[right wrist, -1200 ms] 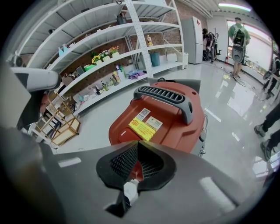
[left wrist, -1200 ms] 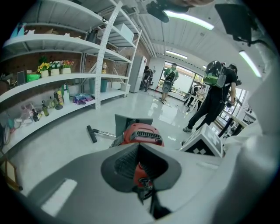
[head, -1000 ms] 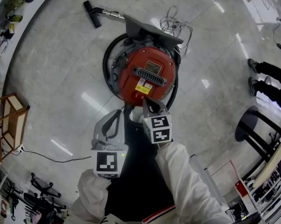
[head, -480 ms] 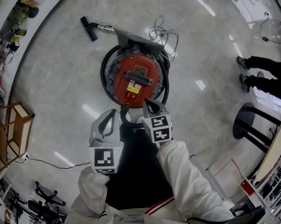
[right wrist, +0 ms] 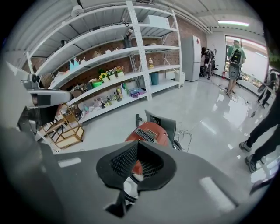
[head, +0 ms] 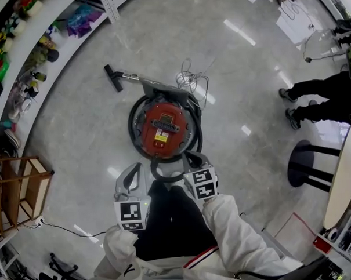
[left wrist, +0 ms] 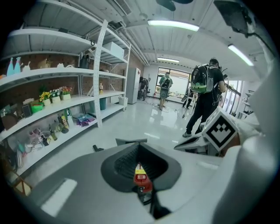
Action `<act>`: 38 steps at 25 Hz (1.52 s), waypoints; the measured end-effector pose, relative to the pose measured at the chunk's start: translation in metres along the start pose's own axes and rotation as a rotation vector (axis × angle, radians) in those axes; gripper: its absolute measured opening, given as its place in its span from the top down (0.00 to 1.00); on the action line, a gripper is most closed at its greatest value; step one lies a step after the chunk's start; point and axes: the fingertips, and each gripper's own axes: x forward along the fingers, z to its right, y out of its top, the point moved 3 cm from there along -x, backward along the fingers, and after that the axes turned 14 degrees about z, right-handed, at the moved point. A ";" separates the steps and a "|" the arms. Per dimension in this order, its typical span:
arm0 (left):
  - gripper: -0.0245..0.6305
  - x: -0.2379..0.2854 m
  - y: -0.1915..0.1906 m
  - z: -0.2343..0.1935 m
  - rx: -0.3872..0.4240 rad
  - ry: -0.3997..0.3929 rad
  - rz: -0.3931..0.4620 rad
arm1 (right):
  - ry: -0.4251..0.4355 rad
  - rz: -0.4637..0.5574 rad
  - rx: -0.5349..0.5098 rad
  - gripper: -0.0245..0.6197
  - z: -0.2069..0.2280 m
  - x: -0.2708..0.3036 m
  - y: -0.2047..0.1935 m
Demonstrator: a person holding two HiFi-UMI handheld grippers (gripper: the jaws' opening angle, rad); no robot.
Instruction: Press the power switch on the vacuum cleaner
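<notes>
Although the switch is not yet being touched, the person is holding both tools above the near edge of the red vacuum cleaner (head: 163,126), which is sitting on the floor mid-scene. The left gripper (head: 134,167) and the right gripper (head: 191,158) are each showing jaws together, gripping nothing, and the red body is showing through the opening behind the closed tips.

This is looking like the approach step. The next move is calling for one closed tip to come down onto the switch, probably the small red oblong (left wrist: 140,177) just near of the yellow label (left wrist: 139,169), though that is hard to confirm.

A black hose (head: 132,124) is ringing the body, a white cable (head: 189,79) is lying at its far side, and a nozzle (head: 112,78) is lying far left. None is covering the top. A person (head: 313,91) is standing well apart at the right, near a black stool (head: 301,163).
</notes>
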 end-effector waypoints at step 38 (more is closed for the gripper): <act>0.96 -0.037 0.197 0.019 0.062 -0.056 0.214 | -0.059 0.420 0.064 0.96 0.005 -0.191 0.220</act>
